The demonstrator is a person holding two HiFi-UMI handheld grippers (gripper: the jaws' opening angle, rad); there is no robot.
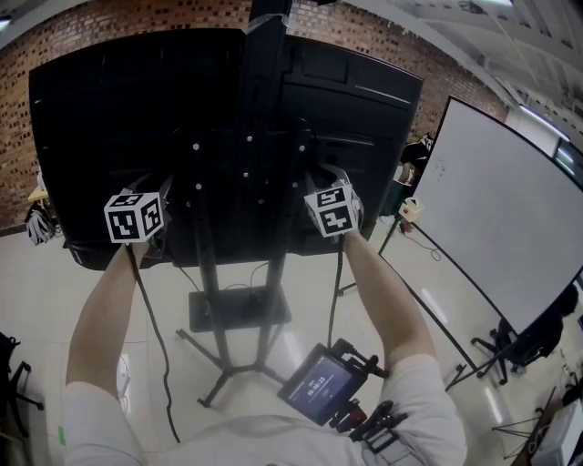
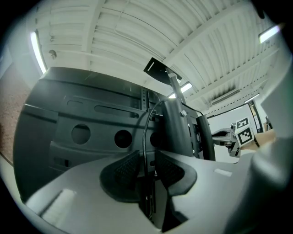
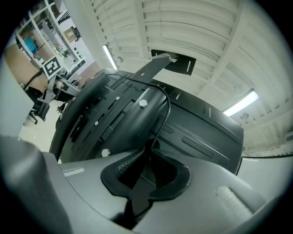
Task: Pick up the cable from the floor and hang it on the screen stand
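Cable first: the thin black cable [image 2: 144, 132] is up off the floor and strung across the back of the tall black metal screen stand [image 1: 260, 118], which carries the big black flat screen [image 1: 91, 136] seen from behind. The left gripper [image 2: 146, 164], grey-bodied with dark ribbed pads, has its jaws closed in tight and is pinching that cable, which runs straight down the narrow slot between the pads, then arcs up and right toward the stand's column. From the head view a loose length trails from this gripper down to the glossy pale floor [image 1: 419, 300] on the left of the stand's legs. Over to the right gripper [image 3: 147, 157]: its jaws stand a little apart, and the cable curves down off the column and drops into the gap at the tips, close against the ribbed left pad. Each gripper wears a white cube with black square markers [image 1: 135, 217], patterns only, no letters. Near the person's chest sits a small black device with a lit display [image 1: 317, 382]; there are pale figures on it, too small to read. A large white board on a black frame [image 1: 510, 209] leans at far right, with marks too faint to read. A red brick wall [image 1: 91, 27] runs behind the screen.
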